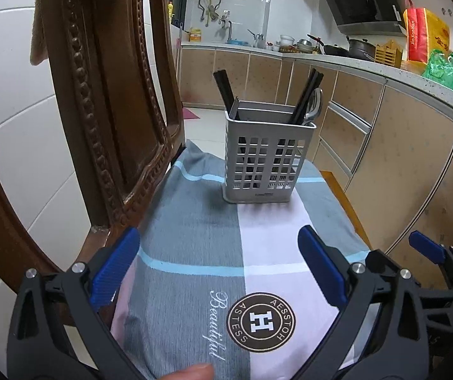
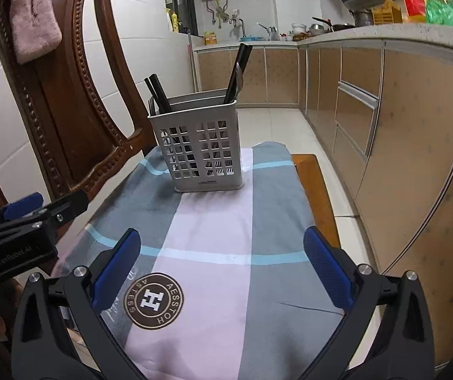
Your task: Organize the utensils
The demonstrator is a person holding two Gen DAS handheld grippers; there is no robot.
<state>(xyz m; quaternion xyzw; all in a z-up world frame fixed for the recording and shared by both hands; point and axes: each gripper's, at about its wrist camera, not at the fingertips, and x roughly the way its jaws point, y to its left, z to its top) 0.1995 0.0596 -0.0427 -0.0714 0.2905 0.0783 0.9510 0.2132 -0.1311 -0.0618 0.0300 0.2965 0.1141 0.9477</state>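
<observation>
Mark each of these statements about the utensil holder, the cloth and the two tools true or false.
1. The grey utensil holder stands upright on the patterned cloth. True.
2. The left tool grips a chopstick. False: it is open and empty.
3. Black chopsticks stick out of the holder. True.
4. The right tool touches the holder. False: it is open, short of the holder.
5. A spoon lies on the cloth. False: it stands in the holder.
</observation>
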